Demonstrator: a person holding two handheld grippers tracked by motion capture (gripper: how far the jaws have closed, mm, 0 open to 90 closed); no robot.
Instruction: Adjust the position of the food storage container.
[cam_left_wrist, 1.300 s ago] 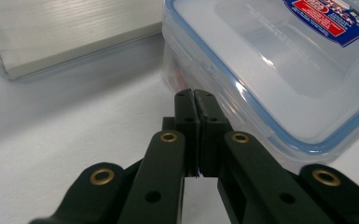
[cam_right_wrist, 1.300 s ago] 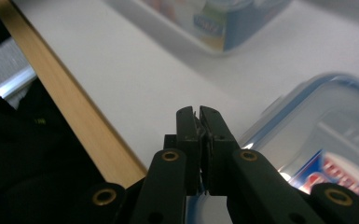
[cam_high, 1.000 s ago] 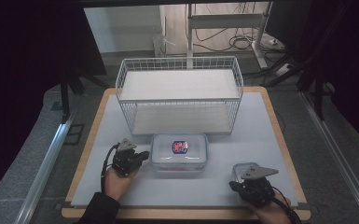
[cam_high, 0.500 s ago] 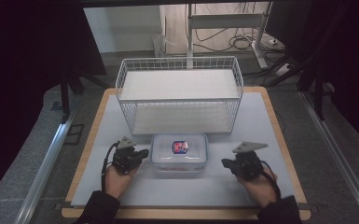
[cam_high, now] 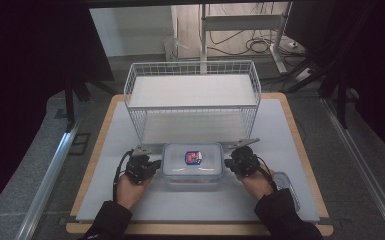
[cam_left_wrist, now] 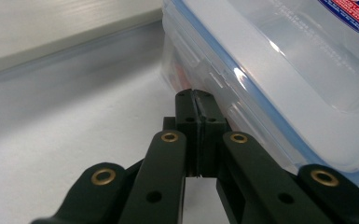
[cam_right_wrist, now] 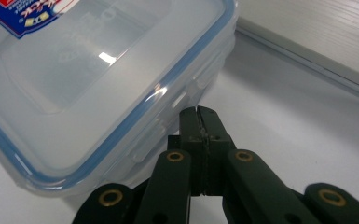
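Lidded container sits between left tool and right tool, both closed, empty.

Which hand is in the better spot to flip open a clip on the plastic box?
Neither clearly. The left gripper and right gripper, both shut, each sit at a side clip of the box, one per end.

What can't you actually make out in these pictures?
- Label on the clear box lid: too small to read in the high view, cut by the frame edge in both gripper views.
- Box contents: blurred behind cloudy plastic.
- Second clear container: partly covered by the right sleeve.
- Whether the shut left gripper and right gripper touch the side latches: unclear.
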